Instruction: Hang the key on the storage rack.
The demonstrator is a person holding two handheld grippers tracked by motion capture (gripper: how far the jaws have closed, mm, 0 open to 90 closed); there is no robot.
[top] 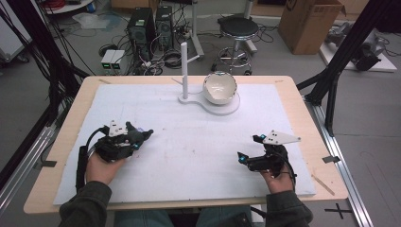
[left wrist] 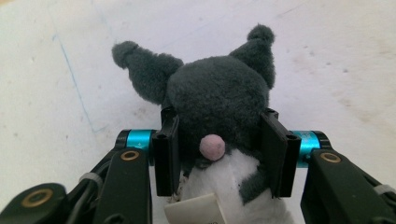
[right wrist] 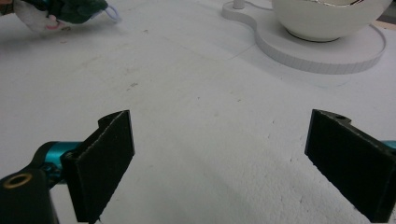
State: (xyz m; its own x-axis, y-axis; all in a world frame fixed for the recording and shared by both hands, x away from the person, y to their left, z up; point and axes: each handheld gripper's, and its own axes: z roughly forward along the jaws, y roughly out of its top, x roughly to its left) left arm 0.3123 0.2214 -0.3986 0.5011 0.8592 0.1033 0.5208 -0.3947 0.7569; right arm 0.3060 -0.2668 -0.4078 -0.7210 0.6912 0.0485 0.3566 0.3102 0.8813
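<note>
The left gripper had its jaws pressed in against both sides of a small plush toy, squeezing the pile inward, so the pick-up itself looked done; in the high view the left gripper and the plush toy sat near the left edge of the white foam board, towards the near side. Whether the toy was lifted clear of the board or resting on it could not be told. The toy was soft, short-fuzzed dark grey with two pom-pom-tipped ears, a white belly, a small pink nose and a paper tag at the bottom. The right gripper held nothing, its flat black textured pads set wide apart over bare board; in the high view the right gripper lay near the right edge, near side. The board surface was matte, faintly scuffed and stained, laid on a pale wooden table. Towards the far edge, about centre, stood a glossy white bowl, round and smooth, on a flat white base with a slim upright post beside it. Judged from this, carrying the toy to the bowl and releasing it was yet to do, roughly the larger half of the job.
</note>
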